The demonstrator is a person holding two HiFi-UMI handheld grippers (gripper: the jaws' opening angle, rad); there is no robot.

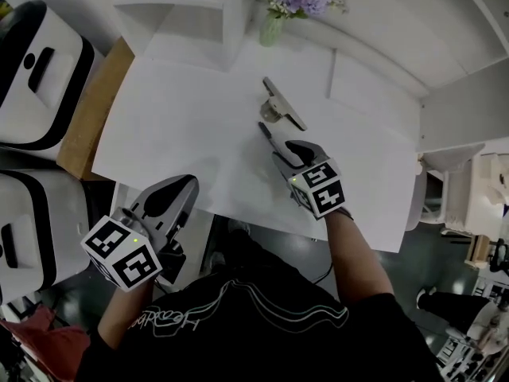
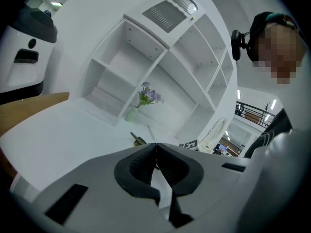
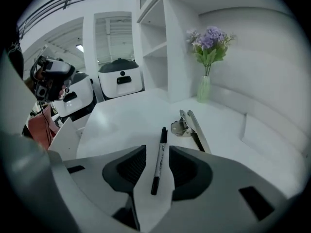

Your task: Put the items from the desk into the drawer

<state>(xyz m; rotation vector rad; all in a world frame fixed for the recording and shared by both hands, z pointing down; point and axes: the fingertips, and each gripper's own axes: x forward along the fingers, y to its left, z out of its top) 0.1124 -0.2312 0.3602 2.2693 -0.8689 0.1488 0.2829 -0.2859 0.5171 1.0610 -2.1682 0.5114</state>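
Observation:
A black marker pen [image 1: 267,136] lies on the white desk [image 1: 175,126], just in front of a metal stapler [image 1: 280,105]. My right gripper [image 1: 285,156] hangs over the near end of the pen and is open. In the right gripper view the pen [image 3: 159,159] lies on the desk between the two pads [image 3: 130,166], with a gap on each side, and the stapler [image 3: 193,128] sits just beyond it. My left gripper [image 1: 183,185] is off the desk's front edge at lower left. Its jaws [image 2: 156,145] are shut with nothing in them.
A vase of purple flowers [image 1: 276,22] stands at the desk's back edge below white shelves [image 2: 146,67]. Two white machines [image 1: 32,70] and a wooden board [image 1: 91,110] are at the left. A white cabinet [image 1: 469,110] closes the right side.

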